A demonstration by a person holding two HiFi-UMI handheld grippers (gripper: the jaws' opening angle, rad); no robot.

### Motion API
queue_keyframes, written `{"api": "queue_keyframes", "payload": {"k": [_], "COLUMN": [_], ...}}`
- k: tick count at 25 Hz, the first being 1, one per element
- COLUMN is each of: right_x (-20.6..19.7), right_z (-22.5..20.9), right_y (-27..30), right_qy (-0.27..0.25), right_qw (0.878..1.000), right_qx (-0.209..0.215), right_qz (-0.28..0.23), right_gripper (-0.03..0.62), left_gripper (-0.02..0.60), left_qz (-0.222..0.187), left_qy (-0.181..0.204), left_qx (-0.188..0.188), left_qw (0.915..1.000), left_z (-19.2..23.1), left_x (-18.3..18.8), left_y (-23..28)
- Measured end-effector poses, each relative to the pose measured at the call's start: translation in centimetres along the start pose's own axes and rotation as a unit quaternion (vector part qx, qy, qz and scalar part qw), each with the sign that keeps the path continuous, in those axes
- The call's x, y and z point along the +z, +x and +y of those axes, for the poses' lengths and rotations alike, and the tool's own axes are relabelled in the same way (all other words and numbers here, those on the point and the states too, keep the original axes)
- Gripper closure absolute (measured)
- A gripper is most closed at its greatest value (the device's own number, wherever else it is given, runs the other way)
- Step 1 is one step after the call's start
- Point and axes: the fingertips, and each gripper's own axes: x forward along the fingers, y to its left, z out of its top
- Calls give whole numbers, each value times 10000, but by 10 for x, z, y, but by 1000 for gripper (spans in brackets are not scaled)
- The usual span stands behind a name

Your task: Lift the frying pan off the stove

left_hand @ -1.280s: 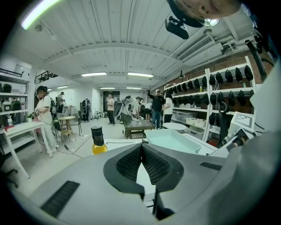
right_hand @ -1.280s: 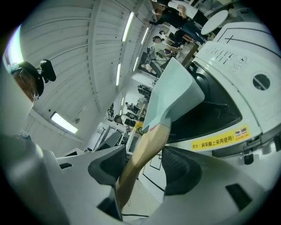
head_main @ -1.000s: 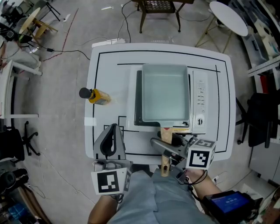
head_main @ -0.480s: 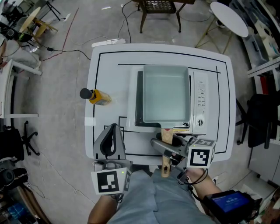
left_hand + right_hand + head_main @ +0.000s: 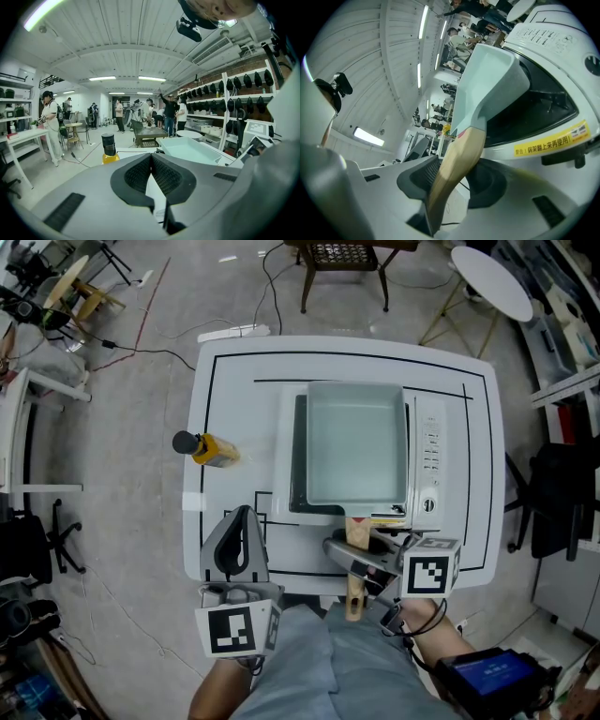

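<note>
The frying pan (image 5: 354, 442), a pale teal rectangular one, sits flat on the white stove (image 5: 429, 456) in the middle of the white table (image 5: 234, 381), and its wooden handle (image 5: 352, 601) reaches back past the stove's near edge toward the person. The right gripper (image 5: 354, 545) has come at that handle from the right side and straddles it just behind the stove. In the right gripper view the handle (image 5: 457, 168) runs lengthwise up the gap between the two dark pads and out to the pan (image 5: 487, 79), with the stove (image 5: 553, 42) behind it. The jaws have just been closing in on the wood. The handle lies close along one pad (whether it touches there I cannot tell), while space shows beside the other pad, so the claw is loose around the handle rather than clamped. The pan is on the stove, not lifted. The left gripper (image 5: 242, 517) rests over the near left part of the table, well apart from the pan. In its own view the left gripper (image 5: 151, 157) has its jaw tips pressed together with nothing between them. A yellow bottle (image 5: 208, 446) with a black cap stands upright near the table's left edge, beyond the left gripper and left of the stove.
</note>
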Motion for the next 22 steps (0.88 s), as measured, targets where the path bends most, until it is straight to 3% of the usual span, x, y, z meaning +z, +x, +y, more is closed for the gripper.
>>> {"api": "queue_keyframes", "payload": {"k": [22], "right_x": [-2], "right_z": [-2], "right_y": [-1], "right_qy": [351], "right_qw": [9993], "right_qx": [-62], "right_qz": [68], "right_gripper": [444], "left_gripper": [565], "left_qz": [-9], "left_qy": [-8], "left_qx": [48], "left_qw": [10000], "left_z": [2], "left_x": [1], "left_y": [-1]}}
